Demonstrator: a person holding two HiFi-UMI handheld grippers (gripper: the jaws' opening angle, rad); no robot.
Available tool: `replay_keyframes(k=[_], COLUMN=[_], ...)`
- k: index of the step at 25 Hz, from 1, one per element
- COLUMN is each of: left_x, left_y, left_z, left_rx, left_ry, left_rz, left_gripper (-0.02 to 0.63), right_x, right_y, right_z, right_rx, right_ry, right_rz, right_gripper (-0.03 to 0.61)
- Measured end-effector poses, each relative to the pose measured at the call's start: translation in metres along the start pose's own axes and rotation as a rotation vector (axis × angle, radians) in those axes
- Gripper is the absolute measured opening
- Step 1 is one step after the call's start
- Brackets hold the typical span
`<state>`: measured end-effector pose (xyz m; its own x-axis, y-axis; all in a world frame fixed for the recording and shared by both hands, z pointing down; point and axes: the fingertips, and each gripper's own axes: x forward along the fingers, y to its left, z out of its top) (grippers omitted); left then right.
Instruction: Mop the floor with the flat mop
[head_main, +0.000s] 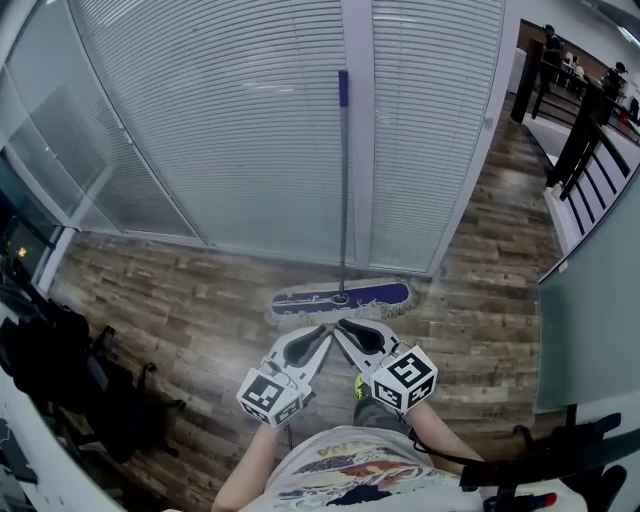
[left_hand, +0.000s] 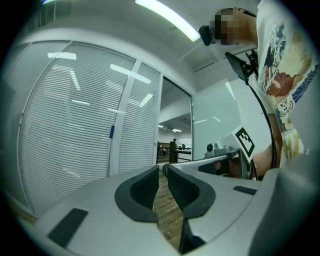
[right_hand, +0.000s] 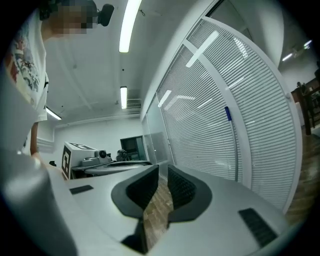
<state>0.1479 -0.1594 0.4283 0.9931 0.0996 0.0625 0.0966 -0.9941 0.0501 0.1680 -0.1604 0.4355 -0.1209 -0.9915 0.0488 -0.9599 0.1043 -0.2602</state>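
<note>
The flat mop leans upright against the white-blinded glass wall; its blue and white head (head_main: 342, 298) lies on the wood floor and its grey handle (head_main: 343, 190) with a blue top rises up the white frame. My left gripper (head_main: 322, 331) and right gripper (head_main: 340, 325) are side by side just short of the mop head, tips nearly meeting, both shut and empty. In the left gripper view the shut gripper (left_hand: 163, 171) faces the wall, with the blue handle tip (left_hand: 111, 131) at the left. The right gripper view has the shut gripper (right_hand: 163, 171) and the handle (right_hand: 231, 145) at the right.
A dark office chair (head_main: 70, 370) and bags stand at the left. A dark railing (head_main: 585, 140) and a glass partition (head_main: 590, 310) close off the right. Wood floor (head_main: 180, 300) stretches along the blinded wall, and a black stand (head_main: 550, 465) is at lower right.
</note>
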Motion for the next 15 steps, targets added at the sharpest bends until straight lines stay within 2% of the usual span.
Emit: replay_keyframes(k=[9,15], left_x=[0.121,0.175], left_y=[0.061,0.109], left_z=[0.006,0.009], left_rx=[0.022,0.036], left_ry=[0.034,0.064], left_rz=[-0.002,0.049], left_gripper=[0.037,0.069], right_x=[0.03,0.062], right_y=[-0.127,-0.191], right_z=[0.035,0.05], right_rx=[0.024,0.041], right_ry=[-0.013,-0.005], right_rz=[-0.015,0.005], right_gripper=[0.038,0.056])
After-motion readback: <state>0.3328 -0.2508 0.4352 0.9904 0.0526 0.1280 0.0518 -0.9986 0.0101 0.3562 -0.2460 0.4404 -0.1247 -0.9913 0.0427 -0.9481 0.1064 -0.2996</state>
